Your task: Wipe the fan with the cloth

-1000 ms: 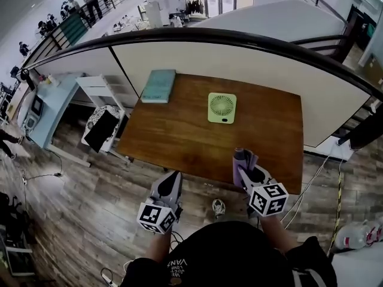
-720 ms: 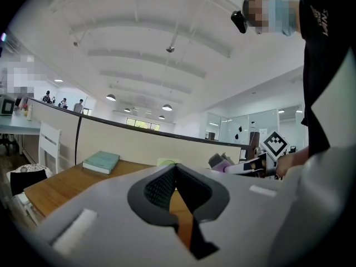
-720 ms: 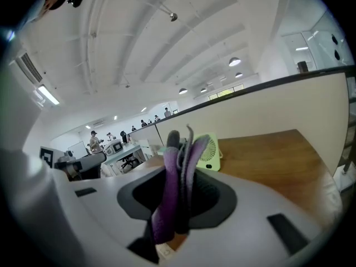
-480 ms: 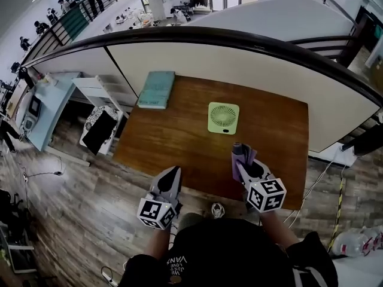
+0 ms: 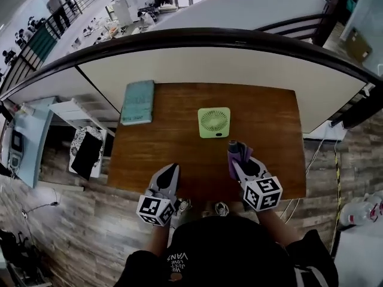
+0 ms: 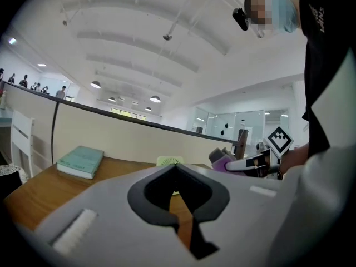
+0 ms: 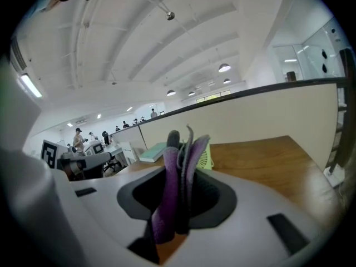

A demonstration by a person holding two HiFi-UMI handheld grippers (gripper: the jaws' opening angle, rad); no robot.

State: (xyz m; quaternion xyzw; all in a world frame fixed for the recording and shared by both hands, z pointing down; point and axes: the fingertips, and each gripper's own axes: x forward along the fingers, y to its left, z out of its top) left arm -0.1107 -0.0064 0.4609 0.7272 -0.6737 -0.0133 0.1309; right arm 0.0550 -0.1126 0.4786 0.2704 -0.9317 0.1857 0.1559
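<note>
Left gripper (image 5: 171, 173): jaws pressed together on nothing, held at the near edge of the table (image 5: 155, 151), seemingly in reserve.
Right gripper (image 5: 236, 160): purple cloth (image 5: 237, 150) is pinched upright, its fold offered forward for wiping.
Fan (image 5: 214, 122): laid flat, grille up, at 11 o'clock from the cloth, untouched.

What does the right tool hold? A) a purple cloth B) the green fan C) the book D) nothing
A: a purple cloth is pinched between the jaws of the right tool, while the fan stands free on the table.
</note>
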